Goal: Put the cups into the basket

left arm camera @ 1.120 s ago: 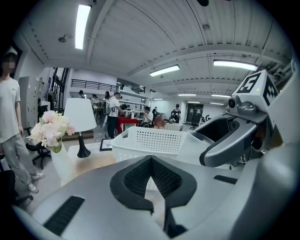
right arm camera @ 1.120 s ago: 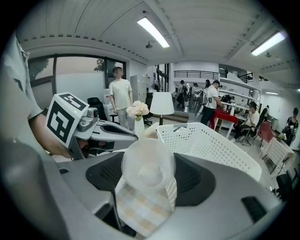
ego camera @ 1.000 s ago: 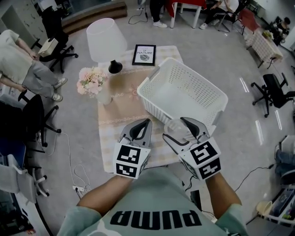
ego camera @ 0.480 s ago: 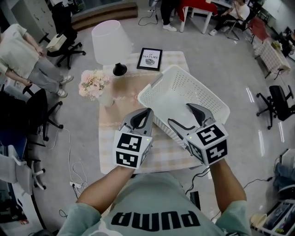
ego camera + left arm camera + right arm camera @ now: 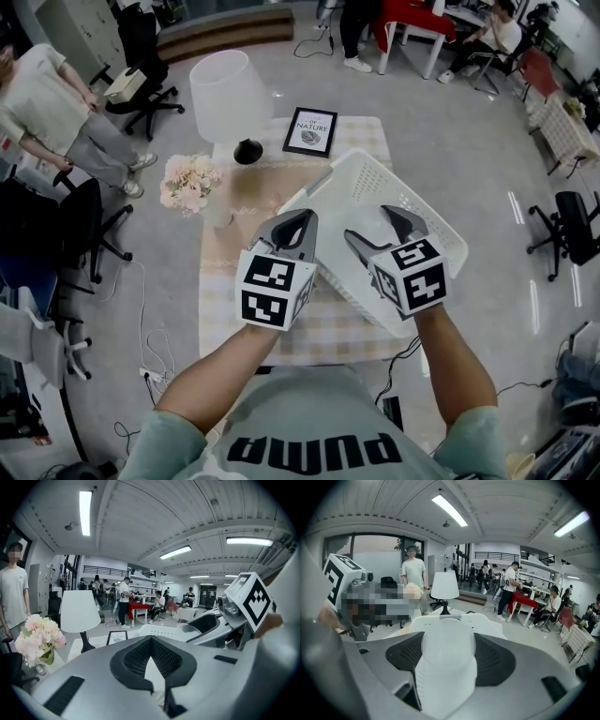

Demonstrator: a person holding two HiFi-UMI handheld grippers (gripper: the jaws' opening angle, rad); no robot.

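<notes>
My right gripper (image 5: 375,226) is shut on a clear plastic cup (image 5: 378,235) and holds it over the inside of the white perforated basket (image 5: 439,225). In the right gripper view the cup (image 5: 447,667) fills the gap between the dark pads, mouth towards the basket (image 5: 493,623) beyond. My left gripper (image 5: 302,223) hovers just left of the basket's near corner, shut with nothing in it. The left gripper view shows its jaws (image 5: 151,638) meeting at the tips, the basket (image 5: 159,629) behind them and the right gripper to the right. I see no other cup.
The basket sits askew on a small table with a checked cloth (image 5: 281,323). At the table's far side stand a white lamp (image 5: 230,94), a vase of pink flowers (image 5: 187,183) and a framed picture (image 5: 312,131). People, office chairs and floor cables surround the table.
My right gripper has carried the cup from the basket's near rim to above its inside. The left gripper has shifted slightly forward and stays shut.
</notes>
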